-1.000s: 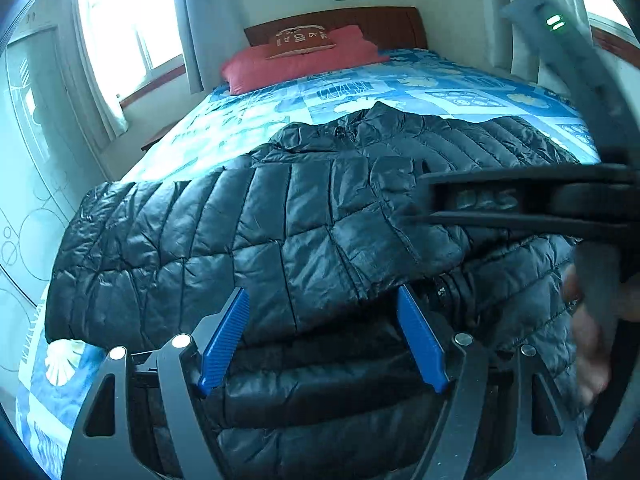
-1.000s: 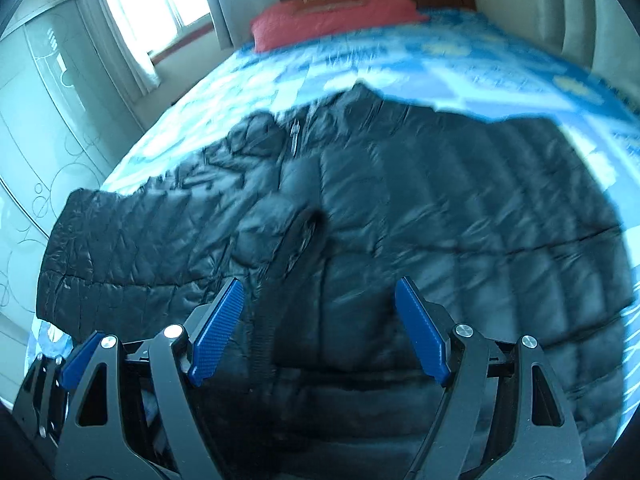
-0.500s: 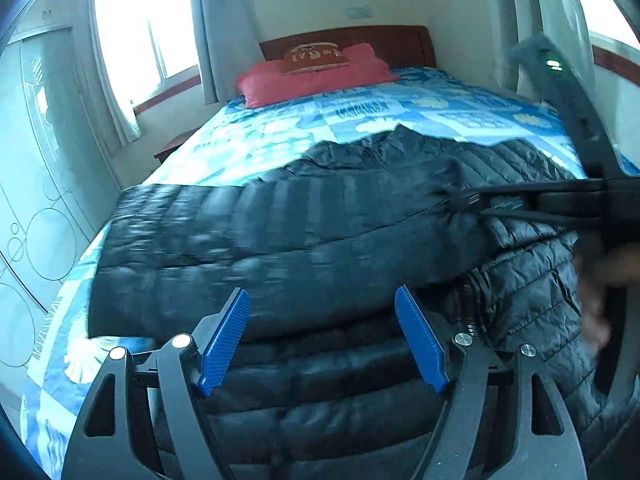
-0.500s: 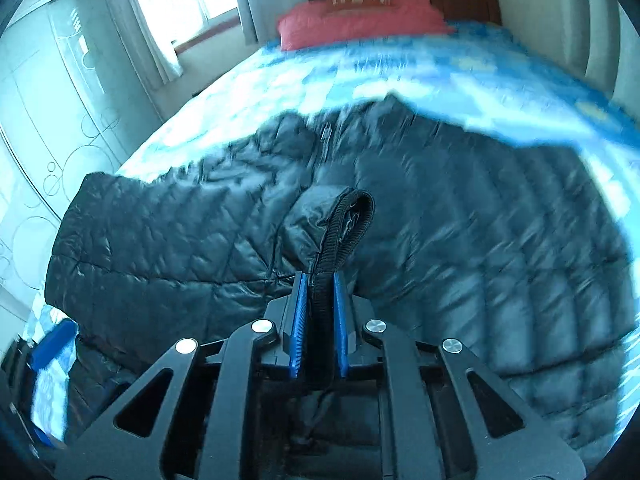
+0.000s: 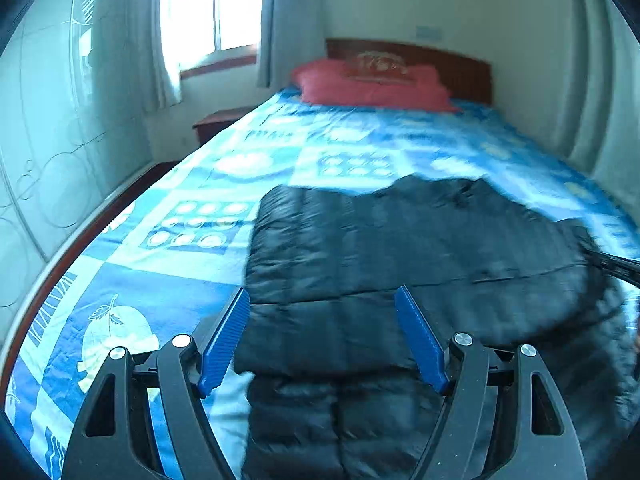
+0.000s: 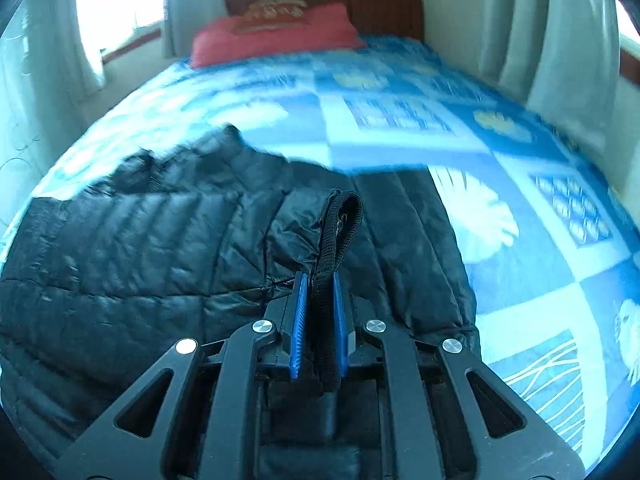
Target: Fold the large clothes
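A black quilted puffer jacket lies on the bed, one part folded over its body. It also shows in the right wrist view. My left gripper is open and empty, its blue pads just above the jacket's near fold. My right gripper is shut on the jacket's ribbed black cuff, which sticks up between the pads. The tip of the right gripper shows at the right edge of the left wrist view.
The bed has a blue patterned quilt, a red pillow and a wooden headboard at the far end. A window with curtains, a glass wardrobe door and a low nightstand stand on the left.
My right gripper closed on the cuff and carried the sleeve across to the right. The jacket's left part now lies folded over the body. The left gripper stayed open.
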`<state>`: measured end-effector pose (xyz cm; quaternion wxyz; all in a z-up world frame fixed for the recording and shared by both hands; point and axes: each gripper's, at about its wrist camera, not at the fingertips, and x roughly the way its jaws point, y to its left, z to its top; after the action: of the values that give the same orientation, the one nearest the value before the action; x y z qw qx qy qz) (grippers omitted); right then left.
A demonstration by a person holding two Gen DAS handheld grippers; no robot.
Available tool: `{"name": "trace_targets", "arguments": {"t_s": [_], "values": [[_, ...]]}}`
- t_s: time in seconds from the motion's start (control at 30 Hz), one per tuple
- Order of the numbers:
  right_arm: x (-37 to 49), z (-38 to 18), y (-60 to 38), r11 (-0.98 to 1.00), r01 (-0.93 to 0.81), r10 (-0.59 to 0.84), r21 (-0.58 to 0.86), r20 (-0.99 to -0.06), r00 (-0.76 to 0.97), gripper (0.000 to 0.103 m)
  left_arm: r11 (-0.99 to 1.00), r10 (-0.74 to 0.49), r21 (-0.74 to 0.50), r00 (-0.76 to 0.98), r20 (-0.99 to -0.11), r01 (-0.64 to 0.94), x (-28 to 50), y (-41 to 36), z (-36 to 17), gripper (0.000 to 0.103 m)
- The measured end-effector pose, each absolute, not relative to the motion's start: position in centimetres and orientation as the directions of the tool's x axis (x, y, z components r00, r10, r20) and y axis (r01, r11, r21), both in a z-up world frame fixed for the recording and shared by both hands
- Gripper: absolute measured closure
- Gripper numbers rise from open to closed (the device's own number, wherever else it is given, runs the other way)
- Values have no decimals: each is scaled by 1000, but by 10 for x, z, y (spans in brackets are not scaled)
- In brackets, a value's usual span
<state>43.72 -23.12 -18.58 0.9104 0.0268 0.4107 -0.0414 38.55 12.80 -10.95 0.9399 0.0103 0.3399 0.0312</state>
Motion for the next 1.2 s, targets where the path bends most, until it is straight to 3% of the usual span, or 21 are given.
{"name": "trace_targets", "arguments": {"t_s": [0.37,0.47,0.53,0.63,0.8,1.07,1.2], "values": [[445,-215,-244,993,105,-25,54,-774,633,89,986,164,136,632,-757,-93,426,139,-177,28],[446,-203,-245,991,109,-8,77,-784,621,86,986,163,145,643,-749,-82,421,137,-166,29],[441,-188,-245,989,115,-4,92,-765,644,70,985,168,148,652,-739,-85,412,140,-150,29],[435,-161,-231,992,103,-23,73,-702,712,59,987,160,132,711,-684,-95,405,144,-117,29],[473,-159,-188,994,10,71,110,-701,710,56,981,169,179,759,-629,-70,448,127,-105,29],[517,-207,-156,998,-7,51,61,-762,646,52,963,230,265,646,-727,-45,510,118,-166,27],[507,-188,-154,999,13,26,47,-741,671,53,952,274,291,676,-684,-92,498,114,-146,29]]}}
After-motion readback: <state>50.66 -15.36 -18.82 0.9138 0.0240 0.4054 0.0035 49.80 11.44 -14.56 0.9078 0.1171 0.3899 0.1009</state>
